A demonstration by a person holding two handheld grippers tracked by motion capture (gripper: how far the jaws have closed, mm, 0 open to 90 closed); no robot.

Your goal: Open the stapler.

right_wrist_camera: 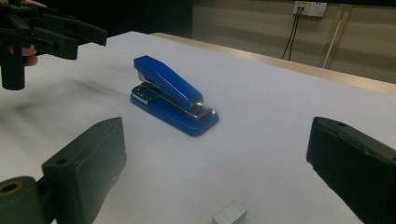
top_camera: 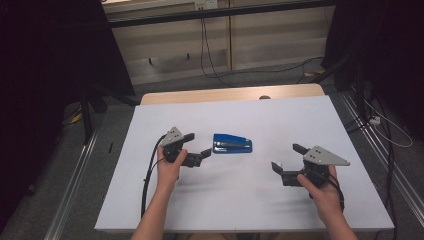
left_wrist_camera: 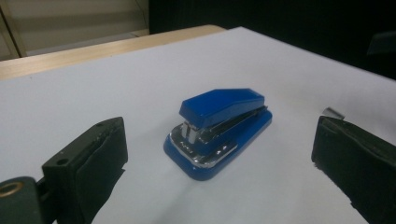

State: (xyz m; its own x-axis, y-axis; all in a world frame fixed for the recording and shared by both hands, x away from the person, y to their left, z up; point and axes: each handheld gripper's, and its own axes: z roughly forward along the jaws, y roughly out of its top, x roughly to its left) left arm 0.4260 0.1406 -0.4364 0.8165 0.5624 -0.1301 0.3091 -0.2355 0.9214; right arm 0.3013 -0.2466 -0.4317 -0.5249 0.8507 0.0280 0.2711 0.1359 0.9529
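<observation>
The blue stapler lies lengthwise left-right, mouth toward the left gripper.

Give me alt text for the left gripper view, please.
A blue stapler sits closed on the white table, centred between the left tool's two open black jaws and touching neither. A small silver block lies near the right-hand jaw.

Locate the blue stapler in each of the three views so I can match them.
High view: blue stapler at table centre, just right of the left gripper.
Left gripper view: stapler centred between the open jaws.
Right gripper view: stapler upper left of centre.
Shared landmark: the white table sheet.
</observation>
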